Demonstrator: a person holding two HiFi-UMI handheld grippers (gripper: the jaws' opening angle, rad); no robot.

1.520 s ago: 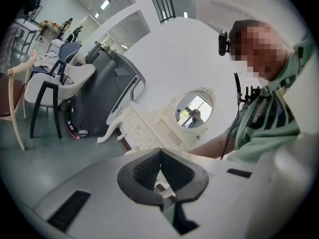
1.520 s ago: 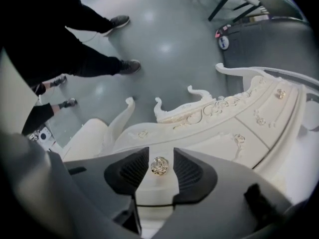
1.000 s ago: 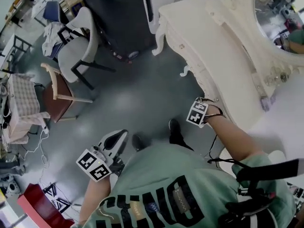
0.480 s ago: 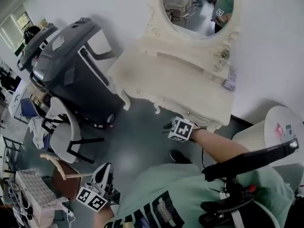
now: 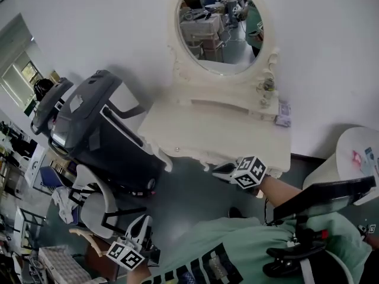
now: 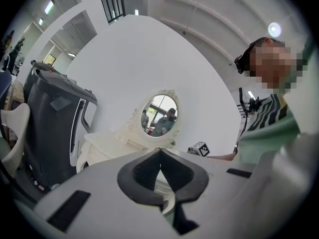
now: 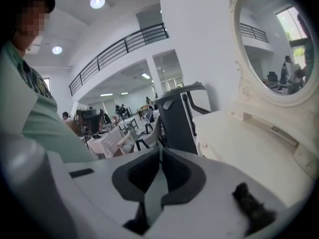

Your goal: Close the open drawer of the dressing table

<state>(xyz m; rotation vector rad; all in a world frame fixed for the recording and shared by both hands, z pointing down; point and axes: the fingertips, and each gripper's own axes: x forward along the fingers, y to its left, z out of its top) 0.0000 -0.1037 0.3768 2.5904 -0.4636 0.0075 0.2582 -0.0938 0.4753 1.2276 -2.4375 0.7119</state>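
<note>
A: Where is the dressing table (image 5: 219, 136) in the head view?

B: In the centre, against the white wall. Its oval mirror (image 5: 219, 28) is above it at the top of the frame. The curved front edge runs from the centre left down to the lower right.

A: And the drawer?

B: On the left part of that front there is a small knob (image 5: 176, 149). The drawer front (image 7: 212, 152) around it looks flush with the table — more than that I cannot tell from this angle.

A: Where is the right gripper (image 5: 220, 170) relative to it?

B: Just below the front edge, a little right of the frame's centre, with its marker cube (image 5: 250, 171) on its right side. The knob lies to the upper left of it, apart. Whether the gripper touches the table edge I cannot tell. In the right gripper view the table top fills the right half. The jaws point past it, toward a black machine (image 5: 89, 129).

A: And its jaws?

B: They have just been closing. The tips now meet, with only a thin slit behind them and nothing between.

A: And the left gripper (image 5: 144, 222)?

B: It is at the lower left of the head view, over the grey floor (image 5: 189, 194), well apart from the table. In the left gripper view the table and mirror stand small in the middle, just above the jaws — these are together too, and empty.
</note>
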